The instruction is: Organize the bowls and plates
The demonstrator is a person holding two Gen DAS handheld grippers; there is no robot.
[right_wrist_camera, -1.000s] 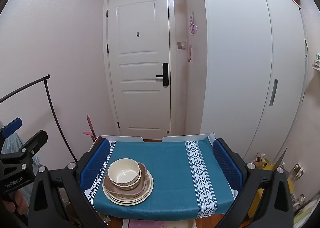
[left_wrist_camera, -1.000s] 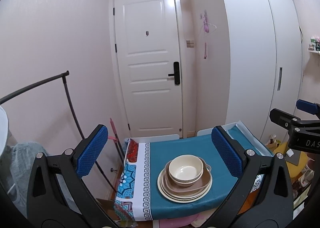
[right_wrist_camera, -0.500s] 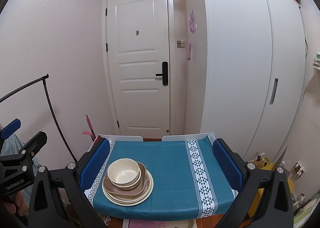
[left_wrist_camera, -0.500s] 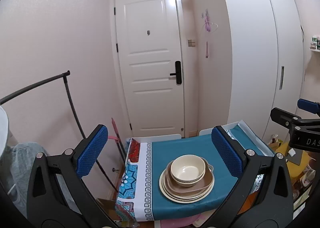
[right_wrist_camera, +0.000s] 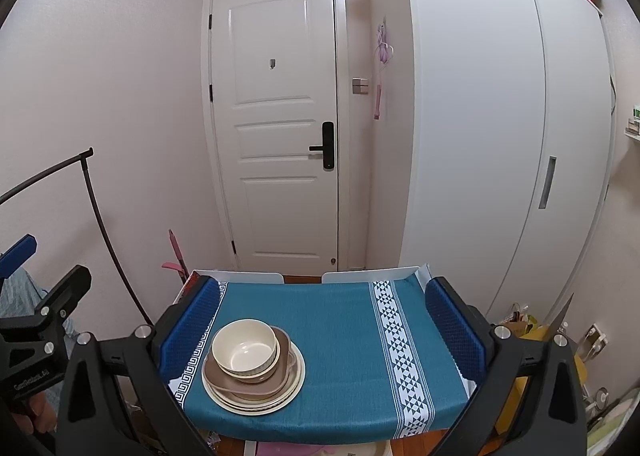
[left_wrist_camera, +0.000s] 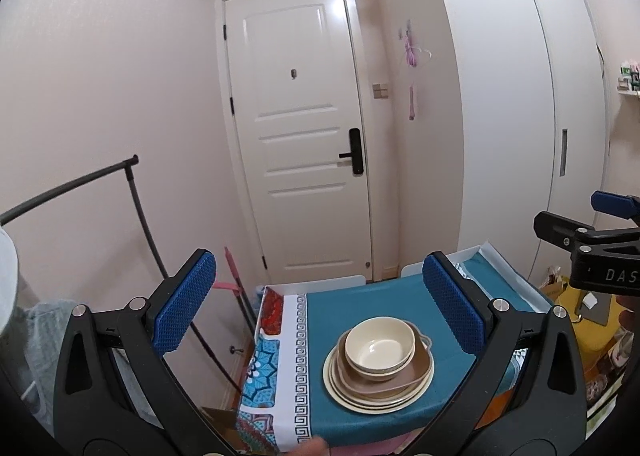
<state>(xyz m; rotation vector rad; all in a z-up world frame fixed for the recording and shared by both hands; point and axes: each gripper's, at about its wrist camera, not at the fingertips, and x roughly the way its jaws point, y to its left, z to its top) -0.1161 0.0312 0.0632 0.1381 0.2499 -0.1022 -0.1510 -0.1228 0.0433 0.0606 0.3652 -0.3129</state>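
Note:
A cream bowl (left_wrist_camera: 379,349) (right_wrist_camera: 245,349) tops a stack: a brown dish (left_wrist_camera: 404,384) (right_wrist_camera: 252,386) under it, then cream plates (left_wrist_camera: 356,402) (right_wrist_camera: 292,384). The stack rests on a small table under a teal cloth (left_wrist_camera: 360,304) (right_wrist_camera: 332,324), near its left front. My left gripper (left_wrist_camera: 320,308) is open, held above and in front of the stack, touching nothing. My right gripper (right_wrist_camera: 320,330) is open too, wide over the table's middle, with the stack near its left finger (right_wrist_camera: 188,328). Each view catches the other gripper at its edge.
A white door (right_wrist_camera: 280,128) stands behind the table, and tall white wardrobes (right_wrist_camera: 500,136) fill the right. A black clothes rail (left_wrist_camera: 136,216) curves along the left wall. Clutter, with a yellow item (left_wrist_camera: 576,320), lies on the floor at right.
Both grippers stay open and almost still. The views shift very slightly; the stack has not moved.

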